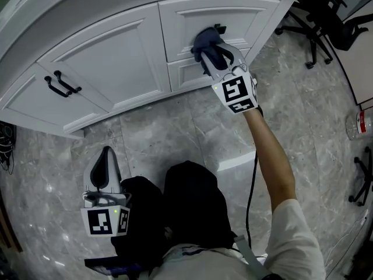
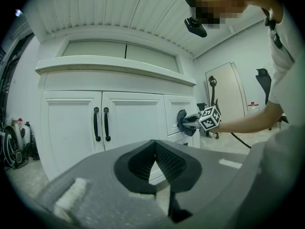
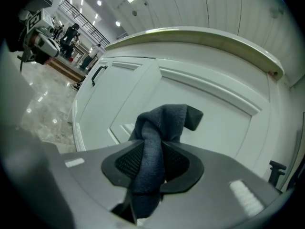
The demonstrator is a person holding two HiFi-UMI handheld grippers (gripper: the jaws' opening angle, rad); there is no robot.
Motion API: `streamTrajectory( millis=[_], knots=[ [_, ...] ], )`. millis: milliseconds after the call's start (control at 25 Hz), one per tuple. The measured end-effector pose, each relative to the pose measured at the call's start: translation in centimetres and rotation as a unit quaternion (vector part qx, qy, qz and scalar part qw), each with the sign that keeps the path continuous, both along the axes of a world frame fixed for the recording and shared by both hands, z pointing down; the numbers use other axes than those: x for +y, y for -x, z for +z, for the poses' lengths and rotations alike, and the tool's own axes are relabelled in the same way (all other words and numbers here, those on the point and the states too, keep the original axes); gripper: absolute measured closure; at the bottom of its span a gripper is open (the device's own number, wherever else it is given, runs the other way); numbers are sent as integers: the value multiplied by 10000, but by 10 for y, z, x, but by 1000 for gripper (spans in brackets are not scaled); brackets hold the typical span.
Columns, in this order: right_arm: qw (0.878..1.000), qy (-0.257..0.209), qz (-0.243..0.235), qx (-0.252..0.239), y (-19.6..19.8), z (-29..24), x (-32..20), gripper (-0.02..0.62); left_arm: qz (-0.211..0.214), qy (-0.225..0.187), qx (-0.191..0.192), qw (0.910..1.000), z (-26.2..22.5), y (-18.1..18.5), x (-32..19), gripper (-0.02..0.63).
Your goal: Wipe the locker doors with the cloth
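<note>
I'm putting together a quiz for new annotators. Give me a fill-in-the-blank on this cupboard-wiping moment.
1. The right gripper is clamped on a dark ____.
2. The left gripper, jaws together, holds ____.
3. The paired door handles are coloured ____.
4. The cabinet door in front of the right gripper is coloured ____.
Missing words: cloth; nothing; black; white.
</note>
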State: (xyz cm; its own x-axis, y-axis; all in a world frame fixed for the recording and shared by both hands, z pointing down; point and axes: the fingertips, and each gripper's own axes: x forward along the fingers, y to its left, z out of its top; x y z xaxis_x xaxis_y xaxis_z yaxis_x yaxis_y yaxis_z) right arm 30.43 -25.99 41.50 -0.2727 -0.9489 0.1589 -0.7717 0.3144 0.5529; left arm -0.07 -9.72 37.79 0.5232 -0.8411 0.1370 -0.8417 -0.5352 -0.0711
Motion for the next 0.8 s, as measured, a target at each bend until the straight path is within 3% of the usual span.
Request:
streamTrajectory(
  millis=[200,400,600,800],
  knots=[
    [9989,124,437,111,-52,5,4,488,49,-5,18,10000,-1,-8,1,604],
    [9976,74,577,384,-78,1,5,488,82,-1,8,10000,-1,-14,3,604],
    [9951,102,959,213,-118,2,9,488,76,-7,-18,10000,0,-16,2,604],
    [9936,115,1011,491,-127,2,10,489,81,-17,-23,10000,-1,-17,4,604]
  ],
)
